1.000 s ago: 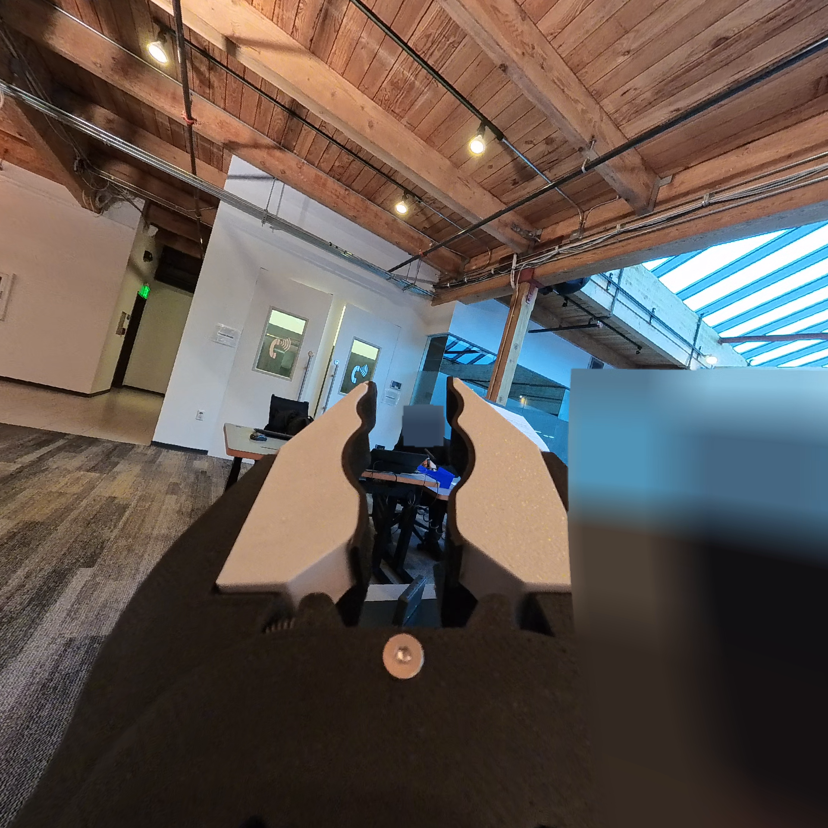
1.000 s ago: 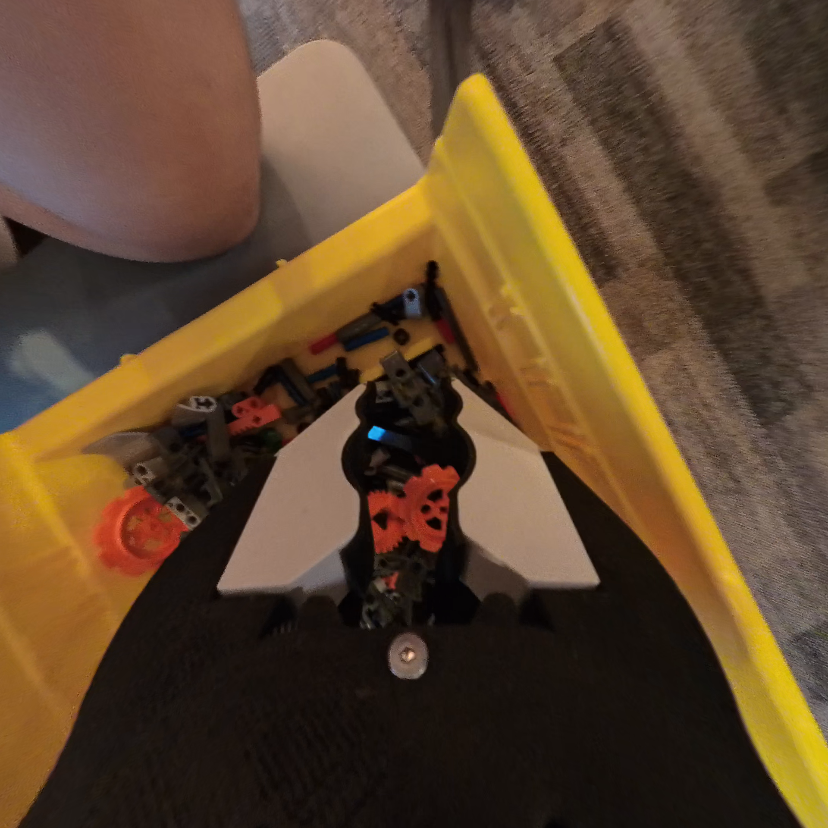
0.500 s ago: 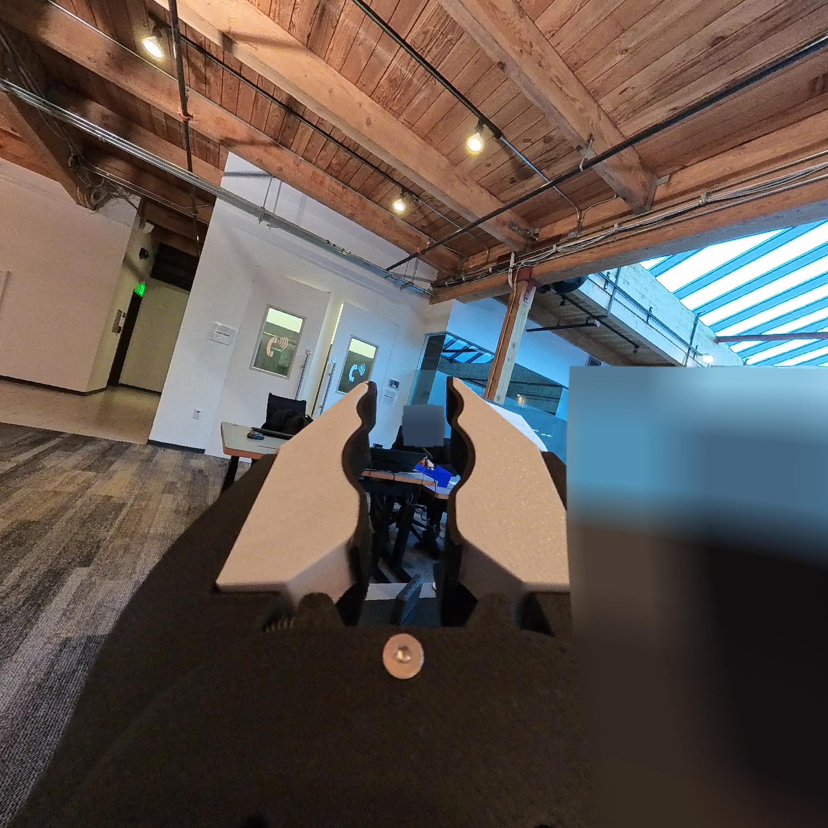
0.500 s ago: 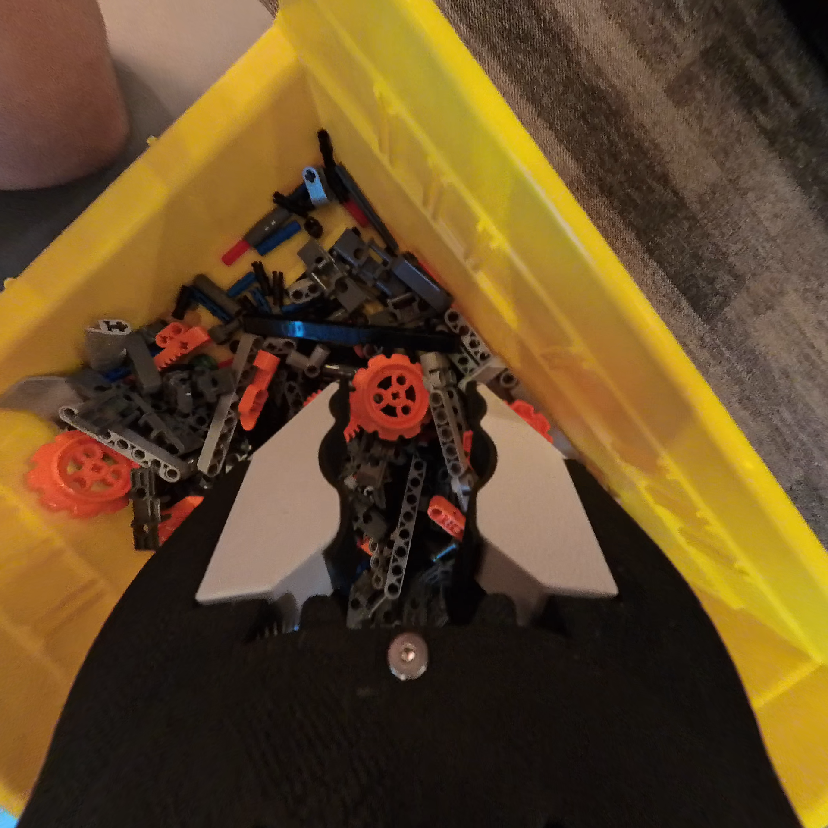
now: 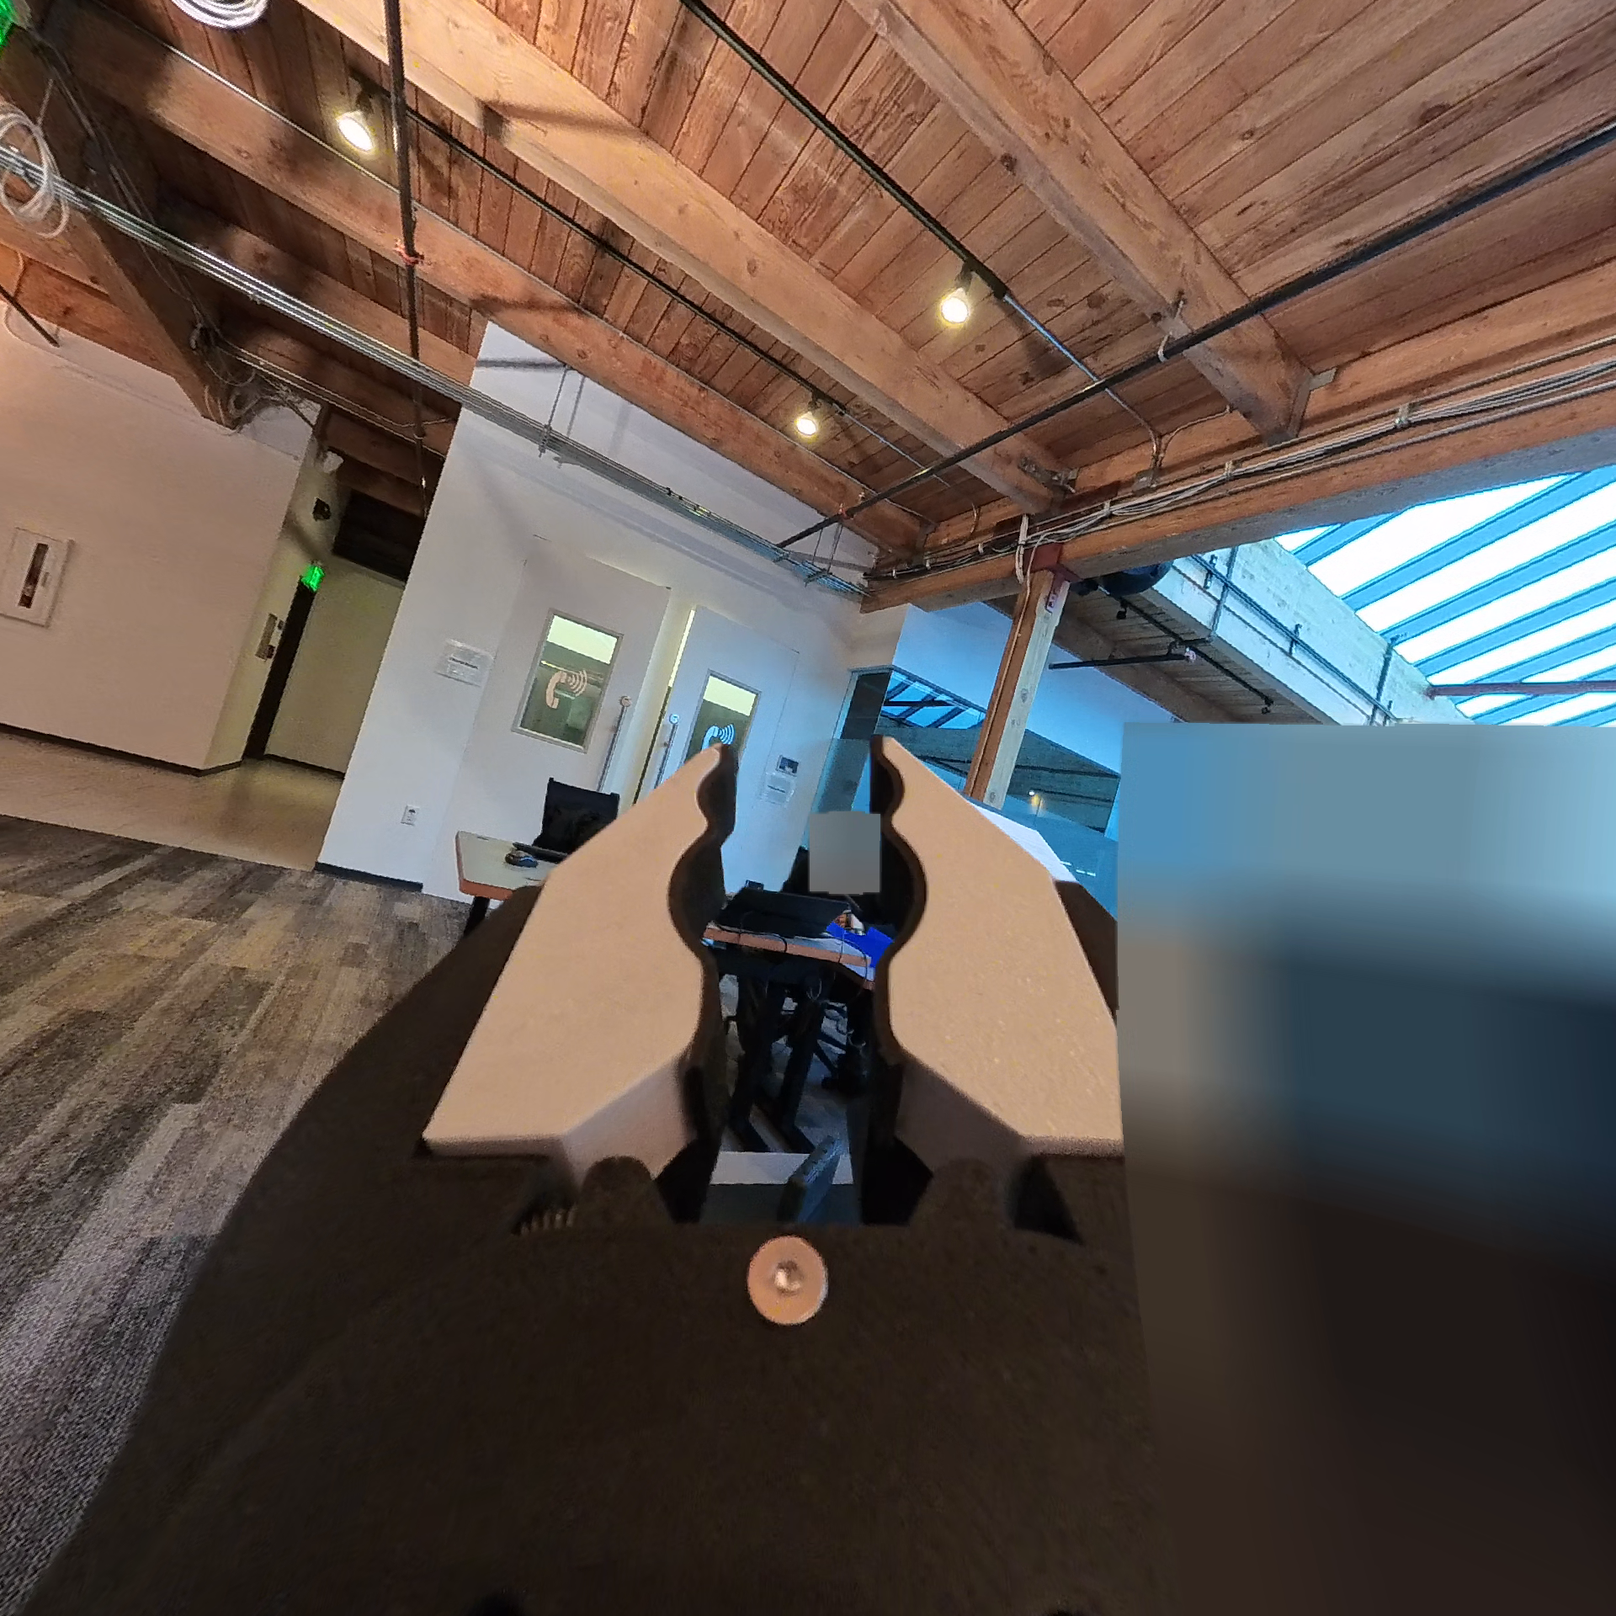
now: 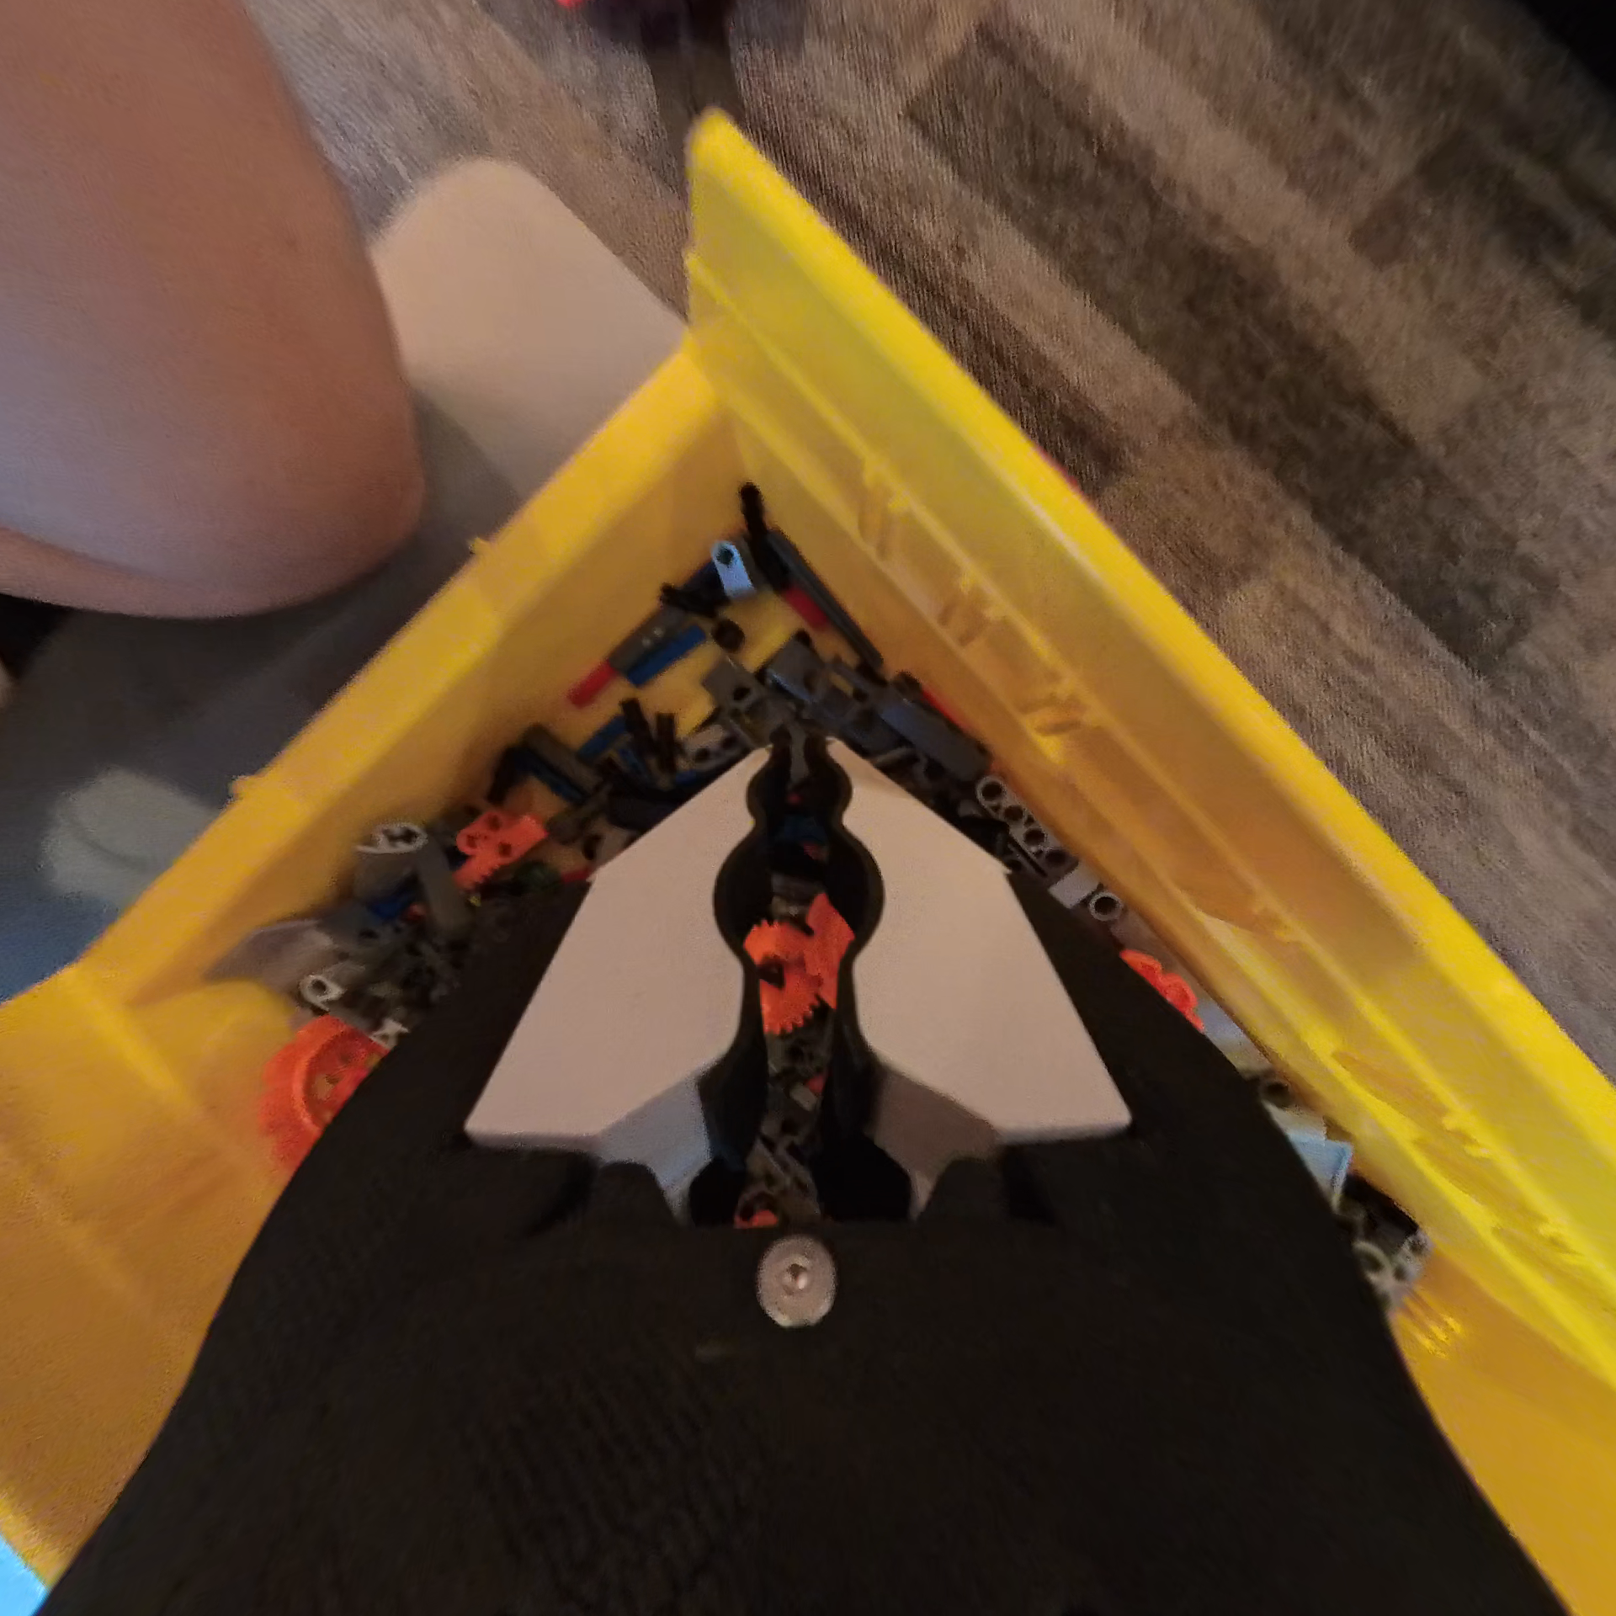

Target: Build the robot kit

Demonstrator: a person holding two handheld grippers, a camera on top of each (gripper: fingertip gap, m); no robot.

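Note:
My right gripper (image 6: 794, 754) hangs over a corner of a yellow bin (image 6: 1006, 560) filled with small grey, black, blue and orange building pieces. Its jaws are nearly together, pinching a small dark grey piece (image 6: 791, 743) at the tips. Orange gears (image 6: 791, 962) show in the gap behind the tips, down in the pile. Another orange gear (image 6: 315, 1076) lies at the left of the bin. My left gripper (image 5: 797, 761) is open and empty. It points up and away into an office room, touching nothing.
The bin stands on grey patterned carpet (image 6: 1268, 306). A person's bare limb (image 6: 175, 350) and a pale rounded object (image 6: 507, 289) lie beyond the bin's far corner. The left wrist view shows desks (image 5: 787, 940), a wooden post (image 5: 1014, 691) and a wooden ceiling. There is about 40 cm between the tips of the two grippers. The orange gear (image 6: 315, 1076) lies some 12 cm from my right tips, 40 cm from my left tips.
My right gripper was open and low in the pile half a second ago. It has now shut and risen, so the bin looks farther away. The left gripper has barely moved.

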